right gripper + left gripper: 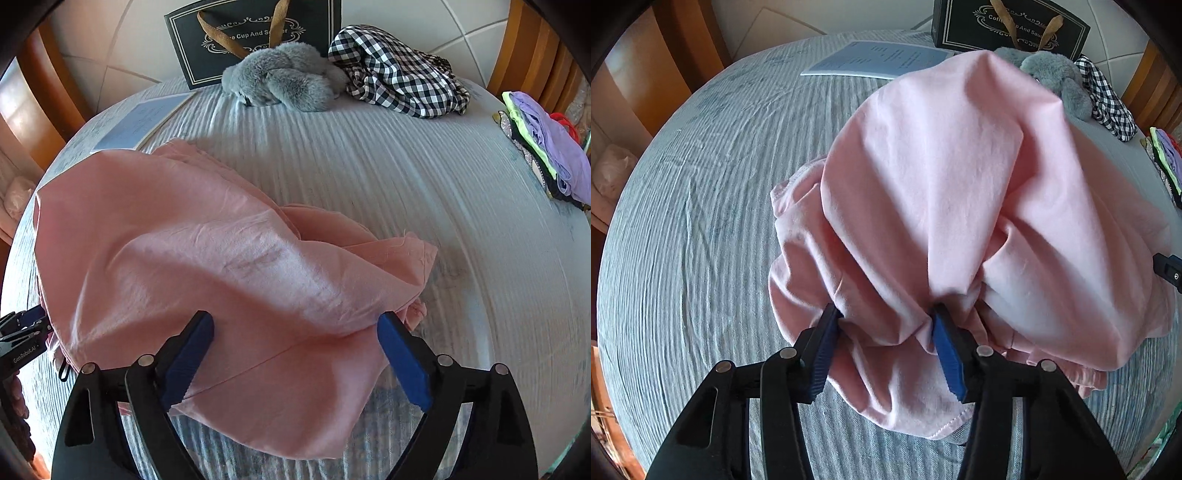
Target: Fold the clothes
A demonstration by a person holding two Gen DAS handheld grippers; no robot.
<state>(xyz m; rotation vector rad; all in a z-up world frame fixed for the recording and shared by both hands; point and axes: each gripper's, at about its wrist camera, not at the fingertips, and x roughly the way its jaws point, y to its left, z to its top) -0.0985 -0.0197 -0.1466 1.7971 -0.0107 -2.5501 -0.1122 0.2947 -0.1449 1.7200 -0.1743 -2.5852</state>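
A pink garment lies bunched and partly lifted on the striped grey bedspread. My left gripper has its blue pads apart, with a fold of the pink cloth bunched between them. In the right wrist view the same garment drapes over my right gripper, whose jaws stand wide apart with cloth lying across the gap. The left gripper's body shows at the left edge of the right wrist view, at the garment's edge.
At the head of the bed are a black gift bag, a grey plush toy, a black-and-white checked garment and a blue sheet of paper. A stack of folded clothes lies at the right edge. Wooden bed frame surrounds the mattress.
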